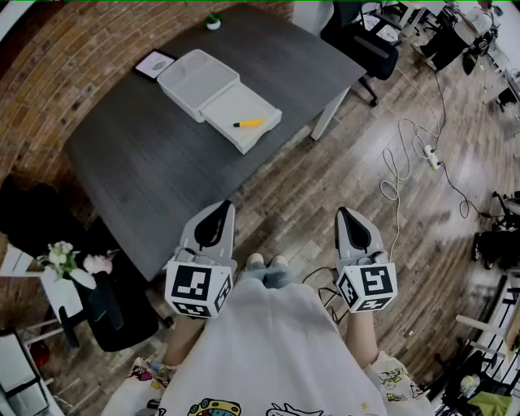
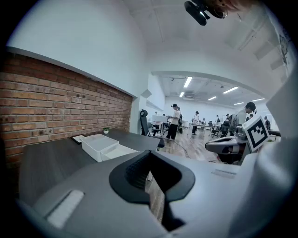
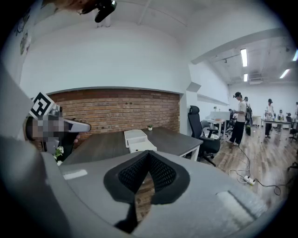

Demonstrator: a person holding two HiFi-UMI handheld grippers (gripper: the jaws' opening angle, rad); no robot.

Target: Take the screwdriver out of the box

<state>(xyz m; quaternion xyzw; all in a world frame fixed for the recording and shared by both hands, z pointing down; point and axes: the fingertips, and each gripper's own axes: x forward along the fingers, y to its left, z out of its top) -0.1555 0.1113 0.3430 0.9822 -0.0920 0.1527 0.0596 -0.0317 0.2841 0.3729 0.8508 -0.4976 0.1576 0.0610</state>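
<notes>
A white box [image 1: 197, 79] stands on the dark grey table [image 1: 138, 162], with its drawer tray [image 1: 241, 114] pulled out toward the table's right edge. A yellow-handled screwdriver [image 1: 249, 123] lies in the open tray. My left gripper [image 1: 221, 208] and right gripper [image 1: 344, 214] are both held low in front of me, well short of the table's near edge, shut and empty. The left gripper view shows its closed jaws [image 2: 149, 155] with the box [image 2: 100, 145] far ahead. From the right gripper [image 3: 148, 155] the box [image 3: 136, 138] is small and distant.
A black flat pad [image 1: 153, 63] and a small potted plant [image 1: 213, 22] sit at the table's far end. An office chair [image 1: 361, 45] stands beyond the table. A cable and power strip [image 1: 431, 154] lie on the wood floor at right. Flowers [image 1: 61, 256] stand by a dark chair at left.
</notes>
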